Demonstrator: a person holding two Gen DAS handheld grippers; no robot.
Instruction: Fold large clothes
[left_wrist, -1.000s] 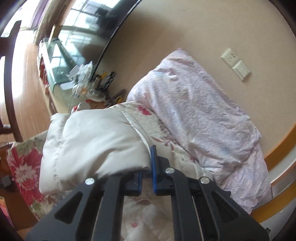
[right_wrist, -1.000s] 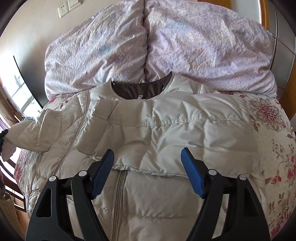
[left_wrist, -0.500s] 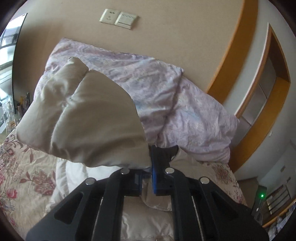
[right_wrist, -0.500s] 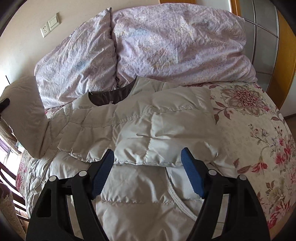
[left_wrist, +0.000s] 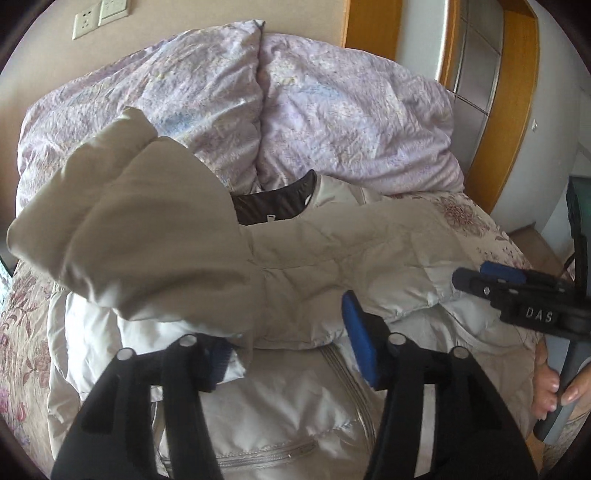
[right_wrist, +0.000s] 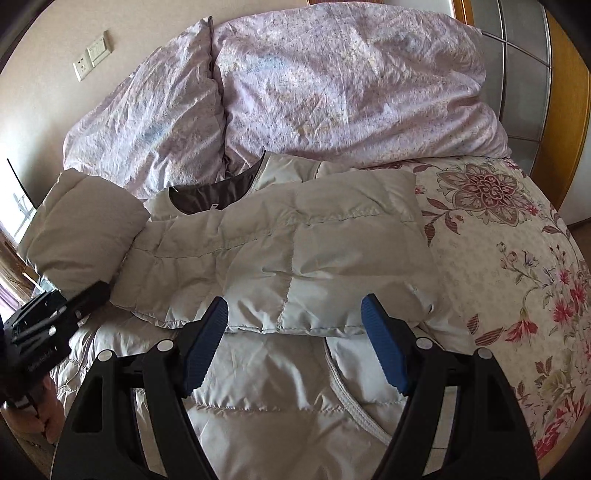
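Bed (right_wrist: 517, 236) bearing puffy jacket (right_wrist: 258, 387): right sleeve (right_wrist: 295, 258) lying folded across chest; left sleeve (left_wrist: 140, 229) arriving over it, left gripper (left_wrist: 288, 347) opening, cuff touching one pad; right gripper (right_wrist: 295, 343) hovering spread, empty. Body folds remaining.

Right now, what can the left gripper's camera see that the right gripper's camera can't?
Only the left wrist view shows the right gripper from the side and the fingers of the hand holding it. Only the right wrist view shows the big flower pattern on the bedspread clearly, and the left gripper's black body. Both show the puffy jacket, its raised sleeve by the opening left jaws, the purple quilt and wall sockets.
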